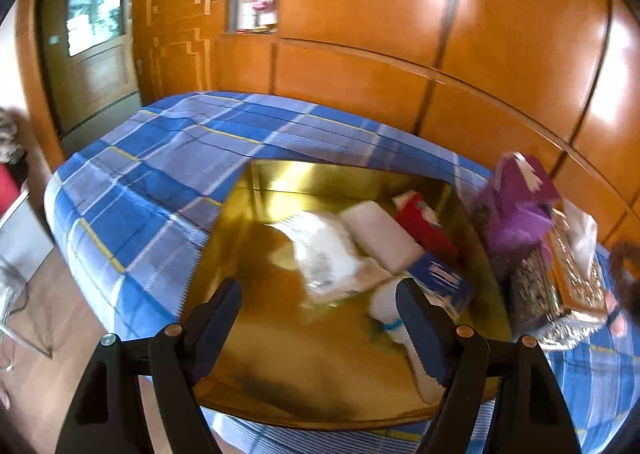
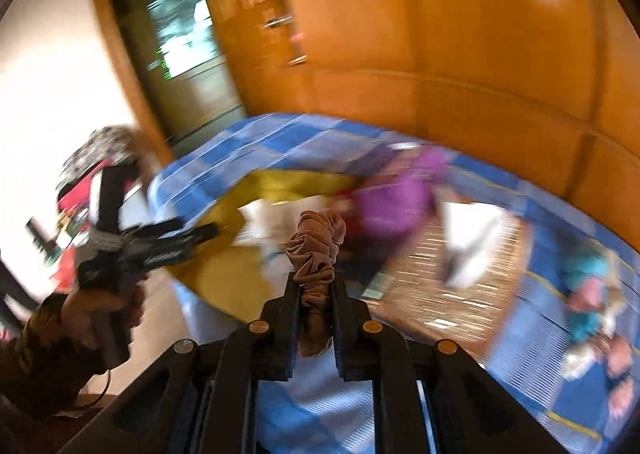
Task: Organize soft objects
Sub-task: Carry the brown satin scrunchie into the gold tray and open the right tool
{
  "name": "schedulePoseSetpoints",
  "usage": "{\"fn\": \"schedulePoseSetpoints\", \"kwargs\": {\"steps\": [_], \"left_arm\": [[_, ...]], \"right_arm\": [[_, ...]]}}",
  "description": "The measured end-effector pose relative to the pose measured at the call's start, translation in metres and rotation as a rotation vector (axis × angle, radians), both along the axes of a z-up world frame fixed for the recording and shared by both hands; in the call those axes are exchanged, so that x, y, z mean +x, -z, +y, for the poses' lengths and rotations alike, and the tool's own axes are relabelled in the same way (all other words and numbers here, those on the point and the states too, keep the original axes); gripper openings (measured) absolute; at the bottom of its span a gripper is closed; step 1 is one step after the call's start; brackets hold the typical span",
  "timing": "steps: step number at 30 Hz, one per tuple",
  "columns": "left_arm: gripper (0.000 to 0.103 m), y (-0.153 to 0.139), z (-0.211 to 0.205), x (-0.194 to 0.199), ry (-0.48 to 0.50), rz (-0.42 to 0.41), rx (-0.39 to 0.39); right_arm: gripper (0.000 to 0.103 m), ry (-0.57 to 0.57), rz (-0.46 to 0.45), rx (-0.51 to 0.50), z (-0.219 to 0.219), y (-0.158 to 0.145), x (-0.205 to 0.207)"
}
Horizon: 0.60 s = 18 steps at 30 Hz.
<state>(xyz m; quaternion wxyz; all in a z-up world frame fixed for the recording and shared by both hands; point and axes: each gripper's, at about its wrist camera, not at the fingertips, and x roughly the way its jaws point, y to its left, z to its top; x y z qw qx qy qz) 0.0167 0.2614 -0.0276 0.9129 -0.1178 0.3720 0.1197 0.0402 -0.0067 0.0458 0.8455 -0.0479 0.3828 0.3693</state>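
Note:
A shiny gold box (image 1: 280,334) lies open on the blue checked bed, holding white soft packs (image 1: 332,254), a white block (image 1: 380,234), a red pack (image 1: 420,218) and a blue pack (image 1: 444,278). My left gripper (image 1: 320,302) hovers over the box, open and holding nothing. In the right wrist view my right gripper (image 2: 318,286) is shut on a bunched tan cloth scrunchie (image 2: 318,234), held in the air over the bed's near edge. The gold box (image 2: 224,254) and the left gripper (image 2: 200,232), in a hand, show to its left.
A purple bag (image 1: 516,206) and patterned gold boxes (image 1: 568,278) stand right of the gold box. Teal and pink soft things (image 2: 592,286) lie on the bed (image 1: 132,182) at the far right. Wooden wardrobe panels (image 1: 400,34) back the bed; a door (image 1: 96,38) is at left.

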Motion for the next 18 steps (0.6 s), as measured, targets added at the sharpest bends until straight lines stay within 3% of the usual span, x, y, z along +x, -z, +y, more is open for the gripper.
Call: {"fn": "schedulePoseSetpoints", "kwargs": {"steps": [4, 9, 12, 13, 15, 18], "left_arm": [[0.08, -0.002, 0.018, -0.004, -0.049, -0.008, 0.001], [0.08, 0.003, 0.026, -0.007, -0.069, -0.001, -0.01], [0.08, 0.005, 0.023, -0.006, -0.061, 0.0, 0.0], [0.08, 0.005, 0.021, -0.006, -0.06, 0.0, 0.007], [0.08, 0.007, 0.019, -0.005, -0.051, 0.001, 0.012], [0.08, 0.01, 0.015, -0.004, -0.039, 0.01, 0.007]], "right_arm": [[0.012, -0.095, 0.061, -0.029, 0.056, 0.029, 0.012], [0.016, -0.129, 0.168, -0.111, 0.105, 0.081, 0.034], [0.026, -0.122, 0.204, -0.187, 0.119, 0.105, 0.041], [0.035, -0.111, 0.204, -0.217, 0.121, 0.111, 0.041], [0.044, -0.096, 0.197, -0.249, 0.118, 0.116, 0.042], [0.045, -0.092, 0.175, -0.264, 0.115, 0.119, 0.035]]}}
